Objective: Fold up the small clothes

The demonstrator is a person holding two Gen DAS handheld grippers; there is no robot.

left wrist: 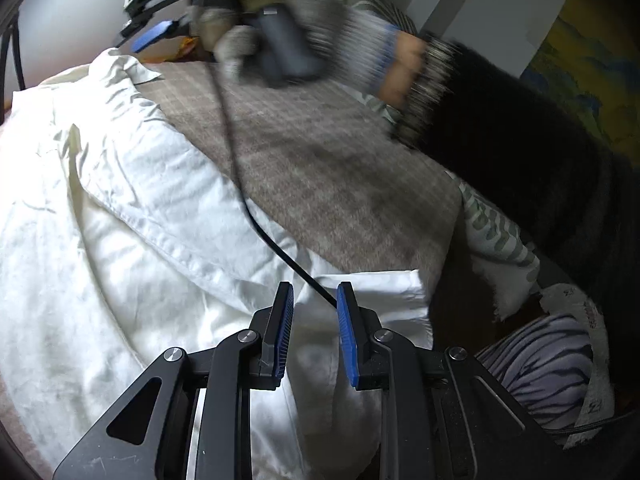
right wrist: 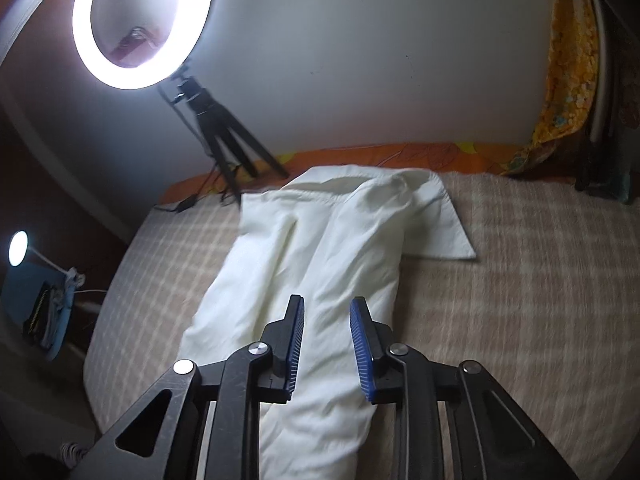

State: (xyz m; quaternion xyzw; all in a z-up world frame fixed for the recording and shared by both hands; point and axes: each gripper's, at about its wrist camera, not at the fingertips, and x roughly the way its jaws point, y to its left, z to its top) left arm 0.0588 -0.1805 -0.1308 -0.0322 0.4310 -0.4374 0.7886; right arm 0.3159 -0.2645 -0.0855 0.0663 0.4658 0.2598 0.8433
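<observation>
Left wrist view: the left gripper (left wrist: pixel 315 294) is hanging low over the white shirt (left wrist: pixel 132 216), its blue pads (left wrist: pixel 346 332) standing a narrow gap apart with nothing pinched between them.
Shirt in this view: it is lying crumpled across the checked blanket (left wrist: pixel 320 168), filling the left and lower part of the picture, with a folded white edge just beyond the fingertips.
Cable: a black cable (left wrist: pixel 240 168) is running from the far hand down across the shirt and passing behind the right pad.
Right hand: a gloved hand (left wrist: pixel 272 20), blurred, is gripping the handle of the right gripper (left wrist: pixel 154 36) above the far end of the shirt; a dark sleeve (left wrist: pixel 520 152) is reaching in from the right.
Right wrist view: the right gripper (right wrist: pixel 327 304) is hovering above the shirt (right wrist: pixel 320 248), jaws narrowly parted and holding nothing.
Shirt in this view: it is stretching away from the fingertips as a long bundle, its collar end spreading flat on the blanket (right wrist: pixel 520 280) at the far side.
Background: a ring light (right wrist: pixel 142 24) on a tripod (right wrist: pixel 224 136) is glowing by the wall, and a small lamp (right wrist: pixel 18 248) is shining at the left.
</observation>
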